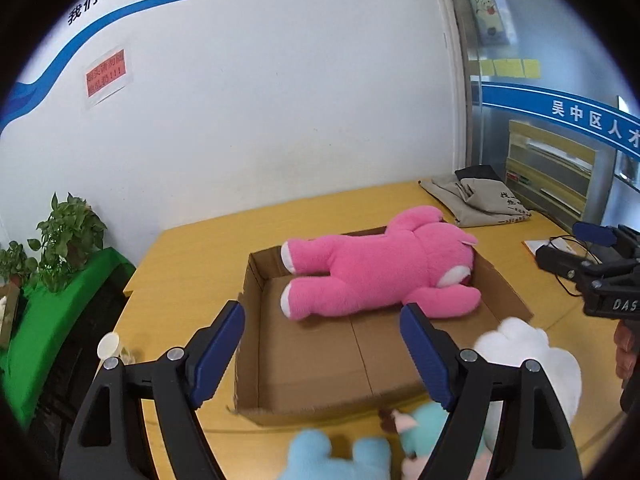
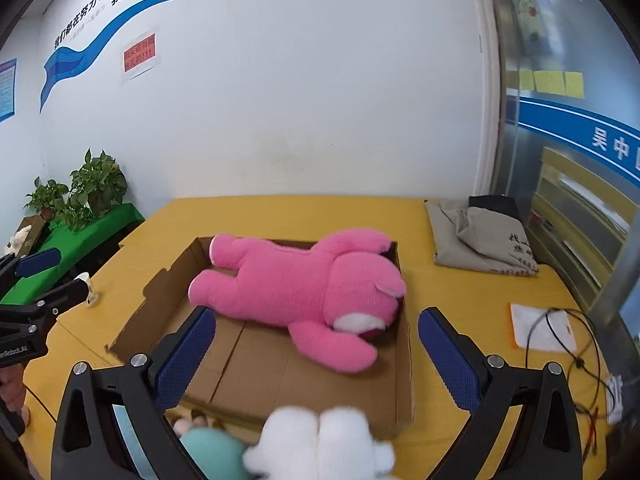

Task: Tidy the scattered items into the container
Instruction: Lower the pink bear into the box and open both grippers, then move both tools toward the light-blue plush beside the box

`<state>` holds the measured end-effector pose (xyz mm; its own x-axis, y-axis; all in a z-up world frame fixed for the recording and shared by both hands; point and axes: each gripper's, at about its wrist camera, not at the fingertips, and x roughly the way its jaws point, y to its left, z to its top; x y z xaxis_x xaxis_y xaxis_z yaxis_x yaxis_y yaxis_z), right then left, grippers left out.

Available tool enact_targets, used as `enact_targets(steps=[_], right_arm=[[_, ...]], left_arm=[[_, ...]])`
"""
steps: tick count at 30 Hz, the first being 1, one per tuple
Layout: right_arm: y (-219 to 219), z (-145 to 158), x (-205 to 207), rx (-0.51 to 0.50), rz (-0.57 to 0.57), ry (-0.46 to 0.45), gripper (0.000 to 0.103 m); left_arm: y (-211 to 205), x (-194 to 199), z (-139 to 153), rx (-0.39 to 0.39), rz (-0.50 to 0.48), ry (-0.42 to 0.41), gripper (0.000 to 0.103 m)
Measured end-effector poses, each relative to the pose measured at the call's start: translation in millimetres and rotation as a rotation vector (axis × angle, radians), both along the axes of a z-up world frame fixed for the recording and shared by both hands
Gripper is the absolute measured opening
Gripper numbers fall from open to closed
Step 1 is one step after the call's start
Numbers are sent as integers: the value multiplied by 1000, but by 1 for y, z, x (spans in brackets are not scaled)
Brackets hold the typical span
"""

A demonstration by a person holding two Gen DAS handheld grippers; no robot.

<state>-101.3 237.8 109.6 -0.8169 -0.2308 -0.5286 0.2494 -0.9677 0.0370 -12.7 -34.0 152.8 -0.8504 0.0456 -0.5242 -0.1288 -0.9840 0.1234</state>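
A shallow cardboard box (image 1: 312,364) (image 2: 256,364) lies on the yellow table. A pink plush bear (image 1: 376,276) (image 2: 304,288) lies face down inside it, along the far side. My left gripper (image 1: 322,320) is open above the box's near half, empty. A light blue plush (image 1: 332,456) and a white plush (image 1: 528,356) lie just outside the near rim, under and beside my fingers. My right gripper (image 2: 316,328) is open and empty above the box's near edge. The white plush (image 2: 320,444) and a teal plush (image 2: 212,452) lie below it.
A grey folded cloth bag (image 1: 476,200) (image 2: 480,240) lies at the table's far right. A white paper with black cables (image 2: 548,328) sits on the right. A small white lamp (image 2: 86,288) stands on the left. Potted plants (image 2: 80,192) stand on a green-covered stand (image 1: 52,320).
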Motion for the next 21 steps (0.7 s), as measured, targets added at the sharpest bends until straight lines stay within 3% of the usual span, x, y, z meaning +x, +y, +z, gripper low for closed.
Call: enact_targets(steps=[5, 10, 21], right_arm=[[-4, -10, 40, 70, -7, -5, 103], [-3, -16, 62, 83, -10, -13, 103], [-2, -22, 69, 85, -19, -18, 103]], left_arm=[[1, 36, -4, 45, -12, -8, 80], [3, 47, -16, 56, 8, -45, 80], [-3, 51, -29, 105, 28, -80, 80]])
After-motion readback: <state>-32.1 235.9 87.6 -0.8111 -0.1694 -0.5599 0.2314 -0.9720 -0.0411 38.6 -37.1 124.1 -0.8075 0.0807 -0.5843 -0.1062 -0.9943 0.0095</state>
